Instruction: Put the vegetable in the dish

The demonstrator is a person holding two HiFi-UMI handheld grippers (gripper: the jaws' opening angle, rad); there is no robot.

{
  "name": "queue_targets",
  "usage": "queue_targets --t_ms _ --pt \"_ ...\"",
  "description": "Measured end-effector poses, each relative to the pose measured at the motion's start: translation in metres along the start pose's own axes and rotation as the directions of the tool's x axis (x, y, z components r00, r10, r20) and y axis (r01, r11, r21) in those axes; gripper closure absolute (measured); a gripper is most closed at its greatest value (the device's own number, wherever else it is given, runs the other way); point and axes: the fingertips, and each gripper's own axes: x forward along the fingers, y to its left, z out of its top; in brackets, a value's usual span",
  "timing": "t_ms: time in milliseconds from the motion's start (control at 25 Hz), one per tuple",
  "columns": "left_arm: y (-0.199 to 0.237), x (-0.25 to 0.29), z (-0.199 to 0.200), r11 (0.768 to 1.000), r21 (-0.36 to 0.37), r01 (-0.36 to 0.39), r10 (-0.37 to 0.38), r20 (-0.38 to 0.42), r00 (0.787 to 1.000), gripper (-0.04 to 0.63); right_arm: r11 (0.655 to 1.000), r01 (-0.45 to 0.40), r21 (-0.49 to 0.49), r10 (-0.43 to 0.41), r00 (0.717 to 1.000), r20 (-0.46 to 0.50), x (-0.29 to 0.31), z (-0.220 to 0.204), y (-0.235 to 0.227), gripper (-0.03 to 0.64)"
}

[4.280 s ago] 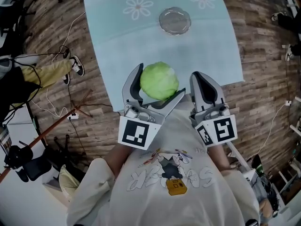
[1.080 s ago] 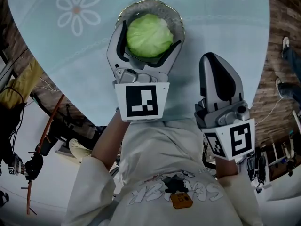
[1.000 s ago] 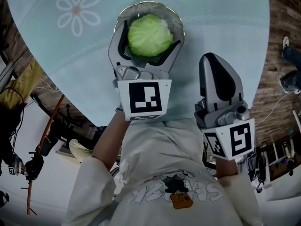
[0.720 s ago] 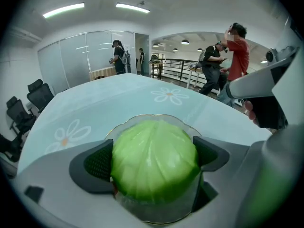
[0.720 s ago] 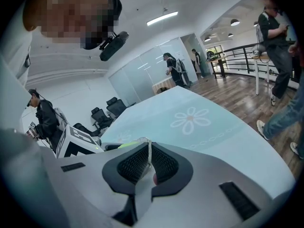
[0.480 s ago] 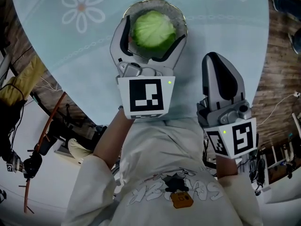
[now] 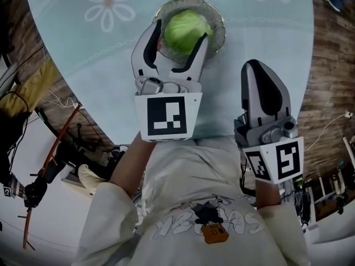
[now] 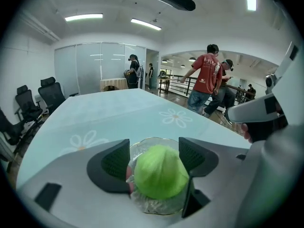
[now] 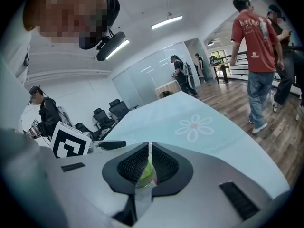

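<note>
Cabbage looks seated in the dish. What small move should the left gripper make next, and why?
Probably draw the left gripper back toward you: the cabbage rests in the dish, and the jaws, just closing partway, stand either side of it without gripping.

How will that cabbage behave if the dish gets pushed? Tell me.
The cabbage looks round and smooth, so it would probably rock or roll. The clear dish looks shallow and barely wider than it, so a hard shove might tip it out.
</note>
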Motion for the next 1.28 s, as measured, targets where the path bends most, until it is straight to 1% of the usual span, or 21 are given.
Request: queue_targets --t_ms 40,80,120,200,320,440,480,640,760,960,1040,1160,1200,1280 --pt "0.001 -0.004 0.002 1.000 -0.001 -0.001 0.001 0.011 1.000 0.275 1.000 0.000 -0.004 0.001 1.000 0.004 -0.002 0.001 0.003 0.592" --pt "0.001 -0.008 0.004 1.000 -0.003 -0.001 0.001 0.022 1.000 0.329 1.000 -0.001 -0.008 0.001 1.000 0.008 -0.003 0.003 0.005 0.593" --pt "0.001 -0.011 0.006 1.000 -0.005 0.000 0.000 0.031 1.000 0.366 1.000 -0.001 -0.014 0.001 1.000 0.012 -0.005 0.005 0.008 0.592" --pt "0.001 -0.018 0.008 1.000 -0.012 0.007 -0.006 0.040 0.999 0.400 1.000 -0.002 -0.026 0.002 1.000 0.016 -0.007 0.007 0.013 0.592" --pt "0.003 -0.028 0.009 1.000 -0.015 0.007 -0.006 0.039 0.999 0.471 0.999 -0.004 -0.035 0.005 1.000 0.012 -0.010 0.008 0.022 0.594" --pt "0.007 -0.039 0.009 1.000 -0.020 -0.001 0.002 0.046 0.999 0.570 0.999 -0.008 -0.049 0.009 1.000 0.023 -0.013 0.011 0.033 0.594" --pt "0.008 -0.042 0.010 1.000 -0.022 0.001 0.000 0.048 0.999 0.588 0.998 -0.007 -0.055 0.009 1.000 0.028 -0.014 0.013 0.036 0.592" --pt "0.004 -0.057 0.012 0.999 -0.022 0.036 -0.035 0.057 0.998 0.588 0.995 0.003 -0.096 0.001 0.999 0.037 -0.023 0.014 0.048 0.594" --pt "0.006 -0.074 0.013 0.999 -0.019 0.039 -0.038 0.076 0.996 0.588 0.990 0.006 -0.140 -0.001 0.999 0.037 -0.029 0.011 0.061 0.594" --pt "0.006 -0.102 0.018 0.998 -0.034 0.045 -0.041 0.101 0.994 0.588 0.986 0.005 -0.164 0.005 0.998 0.060 -0.044 0.013 0.078 0.594" --pt "0.006 -0.119 0.021 0.998 -0.037 0.048 -0.044 0.113 0.993 0.588 0.980 0.008 -0.197 0.008 0.996 0.083 -0.052 0.017 0.090 0.594" --pt "0.008 -0.146 0.022 0.998 -0.045 0.052 -0.046 0.133 0.990 0.588 0.961 0.043 -0.272 -0.009 0.992 0.125 -0.064 0.021 0.111 0.594" --pt "0.008 -0.154 0.023 0.997 -0.048 0.053 -0.046 0.140 0.989 0.589 0.961 0.052 -0.273 -0.012 0.989 0.145 -0.069 0.023 0.114 0.594" --pt "0.004 -0.168 0.023 0.997 -0.055 0.059 -0.050 0.148 0.988 0.588 0.972 0.047 -0.228 -0.003 0.982 0.188 -0.080 0.027 0.120 0.594"
